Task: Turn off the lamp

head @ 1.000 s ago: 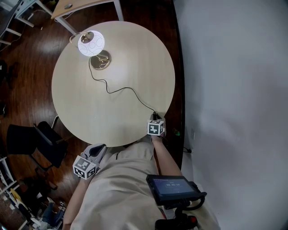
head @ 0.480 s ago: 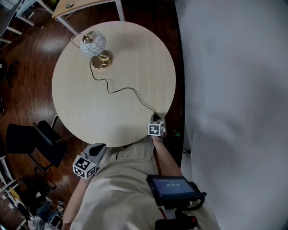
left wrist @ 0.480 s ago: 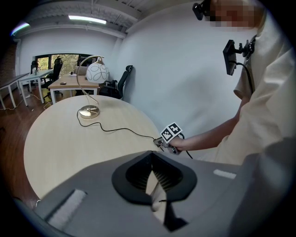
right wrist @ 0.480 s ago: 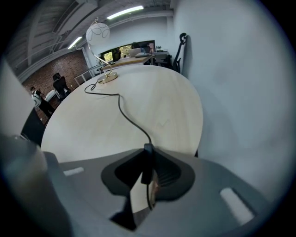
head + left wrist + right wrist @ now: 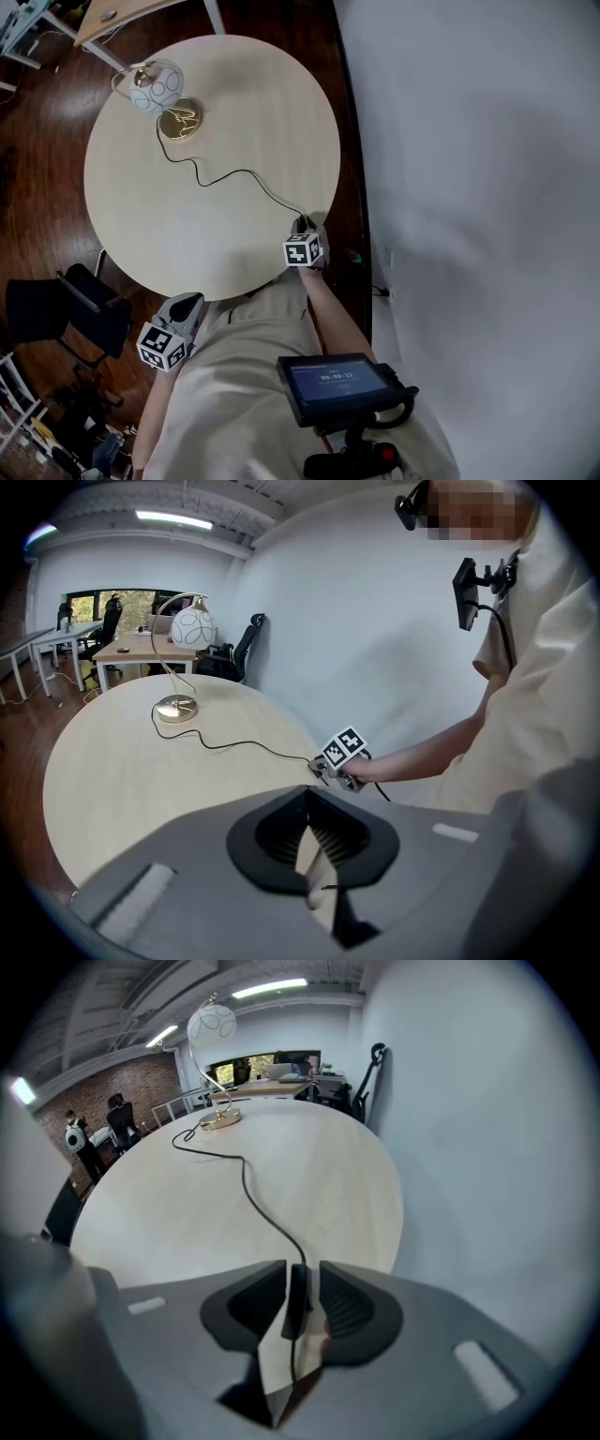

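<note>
Cord switch (image 5: 297, 1304) between right tool (image 5: 302, 1274) jaws just opening, lamp (image 5: 212, 1026) far across table (image 5: 178, 1208)

Right gripper (image 5: 302, 1283) jaws just been opening. Black switch (image 5: 296, 1302) sits between them, gap on one side, not squeezed. Cord (image 5: 248, 1185) snakes across round surface (image 5: 169, 1213) to lamp (image 5: 212, 1026) at far edge, shade looks unlit.

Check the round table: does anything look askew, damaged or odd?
Nothing stands out. The white globe lamp on a curved brass stem stands upright and unlit on the pale round wooden table; its black cord lies loose to the right gripper, whose jaws have just been opening around the black inline switch.
</note>
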